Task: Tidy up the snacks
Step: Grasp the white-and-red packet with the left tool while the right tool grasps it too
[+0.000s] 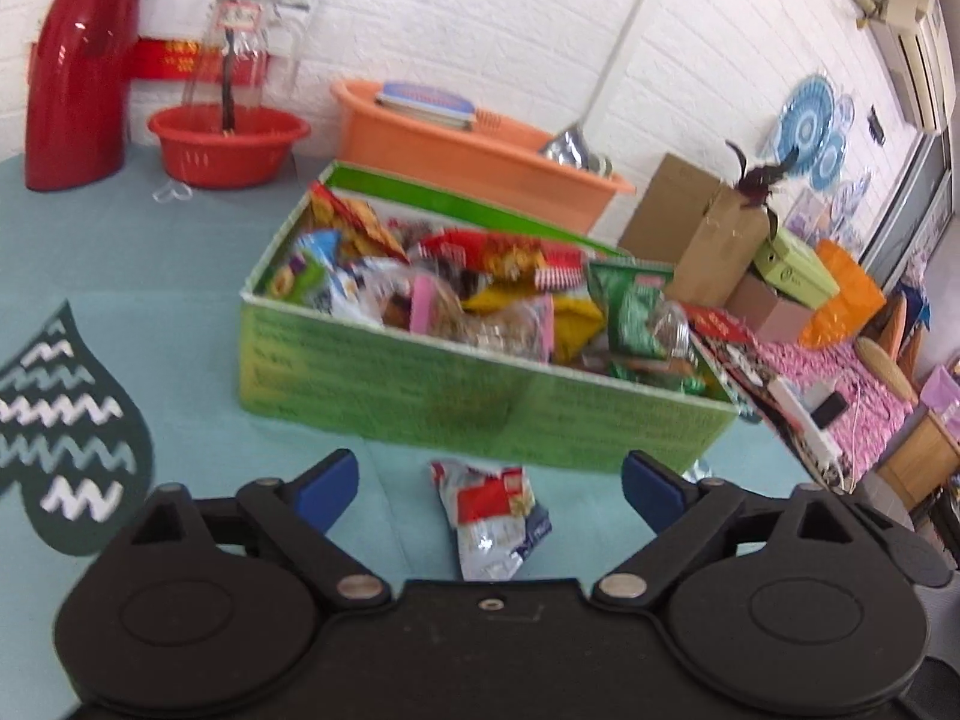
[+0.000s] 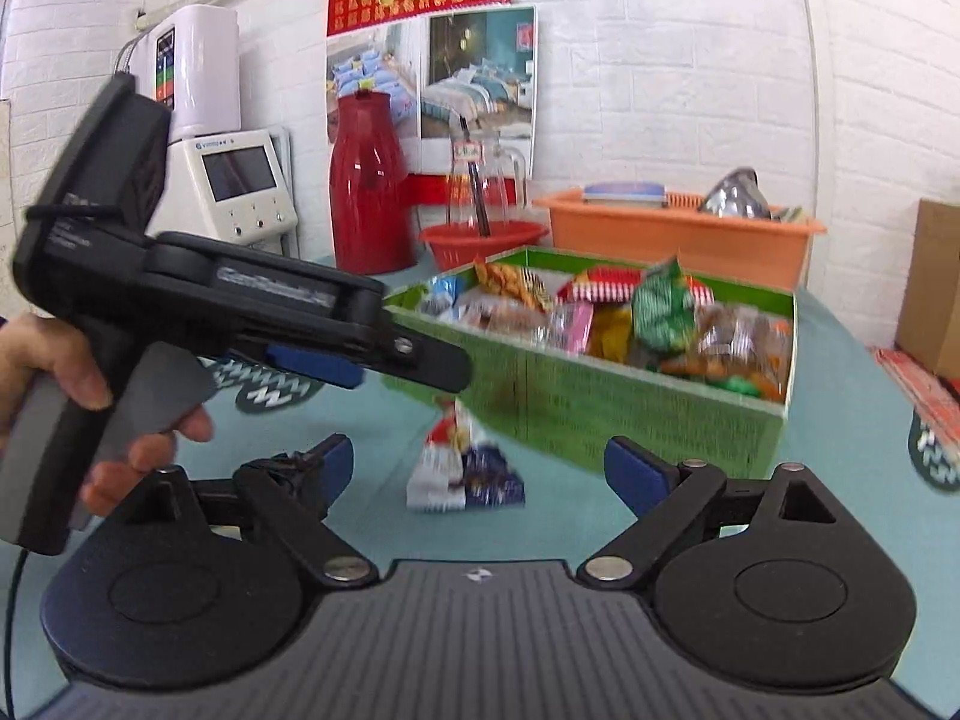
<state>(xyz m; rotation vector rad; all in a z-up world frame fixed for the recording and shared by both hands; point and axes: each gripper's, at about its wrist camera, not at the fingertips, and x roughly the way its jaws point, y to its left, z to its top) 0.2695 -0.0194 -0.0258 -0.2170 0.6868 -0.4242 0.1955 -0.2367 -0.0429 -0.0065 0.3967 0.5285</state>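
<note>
A green cardboard box (image 1: 420,384) full of mixed snack packets stands on the teal table; it also shows in the right wrist view (image 2: 600,402). One red, white and blue snack packet (image 1: 489,516) lies on the table just in front of the box, also in the right wrist view (image 2: 465,468). My left gripper (image 1: 489,483) is open and empty, hovering over that packet with a finger on each side. My right gripper (image 2: 480,468) is open and empty, a little short of the same packet. The left gripper (image 2: 384,360) shows side-on in the right wrist view, above the packet.
An orange tub (image 1: 480,150), a red basin (image 1: 228,144) and a red jug (image 1: 78,72) stand behind the box. Brown boxes (image 1: 696,240) sit at the right. A dark patterned mat (image 1: 66,432) lies at the left. A white appliance (image 2: 240,186) stands by the wall.
</note>
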